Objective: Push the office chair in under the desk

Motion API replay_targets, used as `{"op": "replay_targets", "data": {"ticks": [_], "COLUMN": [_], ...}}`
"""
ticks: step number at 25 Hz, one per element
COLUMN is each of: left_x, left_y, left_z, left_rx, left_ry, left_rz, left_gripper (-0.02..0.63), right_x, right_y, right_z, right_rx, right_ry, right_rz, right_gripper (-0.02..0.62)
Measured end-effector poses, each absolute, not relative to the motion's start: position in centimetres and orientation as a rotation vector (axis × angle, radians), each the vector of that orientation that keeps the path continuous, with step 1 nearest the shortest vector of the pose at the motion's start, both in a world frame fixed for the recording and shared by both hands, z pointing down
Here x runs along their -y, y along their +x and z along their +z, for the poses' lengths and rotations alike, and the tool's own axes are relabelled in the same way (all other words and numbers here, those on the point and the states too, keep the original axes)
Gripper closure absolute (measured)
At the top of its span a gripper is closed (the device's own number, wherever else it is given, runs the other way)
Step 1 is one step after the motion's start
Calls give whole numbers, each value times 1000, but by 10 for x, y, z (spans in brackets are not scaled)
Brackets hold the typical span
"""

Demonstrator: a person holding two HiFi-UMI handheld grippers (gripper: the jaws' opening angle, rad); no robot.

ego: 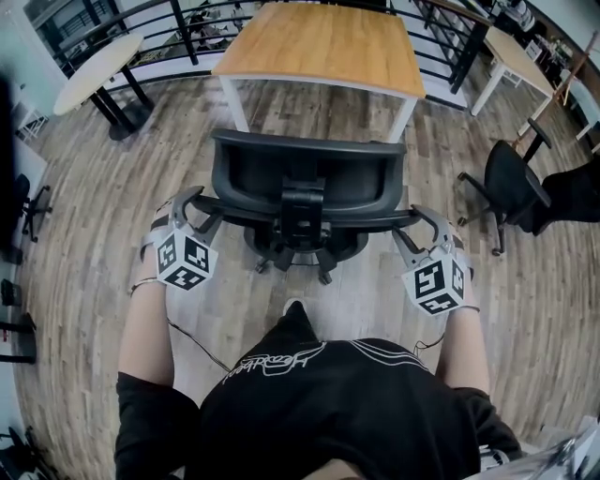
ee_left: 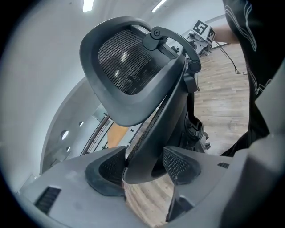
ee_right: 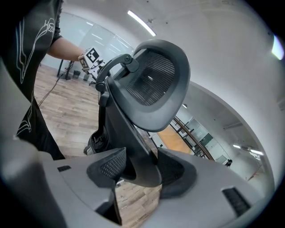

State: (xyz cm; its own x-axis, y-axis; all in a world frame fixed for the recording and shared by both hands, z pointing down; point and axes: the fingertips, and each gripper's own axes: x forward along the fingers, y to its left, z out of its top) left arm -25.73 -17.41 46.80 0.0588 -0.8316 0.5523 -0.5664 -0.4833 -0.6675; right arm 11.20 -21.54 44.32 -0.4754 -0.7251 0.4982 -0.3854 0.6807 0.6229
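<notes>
The black mesh-backed office chair (ego: 300, 183) stands on the wood floor just in front of me, its back towards me. The wooden-topped desk (ego: 323, 47) with white legs is beyond it, and the seat is outside the desk. My left gripper (ego: 192, 214) is shut on the left edge of the chair's backrest (ee_left: 133, 84), which runs between the pads (ee_left: 111, 167). My right gripper (ego: 419, 225) is shut on the right edge of the backrest (ee_right: 151, 89). The headrest shows above in both gripper views.
A second black chair (ego: 511, 183) stands at the right. A round table (ego: 98, 61) is at the far left and a black railing (ego: 178, 19) runs behind the desk. Another white-legged table (ego: 520, 56) is at the far right. My foot (ego: 293, 307) is behind the chair base.
</notes>
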Motion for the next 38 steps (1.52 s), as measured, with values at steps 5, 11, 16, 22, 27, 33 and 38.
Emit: {"op": "replay_targets", "data": {"ticks": [5, 11, 16, 22, 27, 33, 38], "left_x": [183, 246, 304, 349, 384, 415, 451], "left_y": [-256, -256, -257, -270, -277, -281, -283], "left_z": [483, 465, 464, 465, 462, 463, 455], "left_rx": [-1400, -1361, -1330, -1288, -1264, -1256, -1263], "left_ry": [-2057, -2076, -2083, -2104, -2105, -2102, -2093], "left_rz": [-1363, -1360, -1375, -1385, -1375, -1377, -1377], "left_gripper": [360, 360, 362, 362, 362, 362, 362], "right_x": [220, 289, 343, 376, 403, 430, 466], "right_y": [113, 112, 112, 102, 96, 93, 91], "right_z": [462, 446, 446, 446, 444, 444, 437], "right_rx": [2094, 2049, 2017, 2004, 1997, 1991, 2008], "right_ry": [874, 917, 964, 1000, 1034, 1067, 1076], "right_rz": [-553, -537, -535, -529, -521, -534, -547], "right_gripper": [348, 348, 348, 348, 347, 347, 347]}}
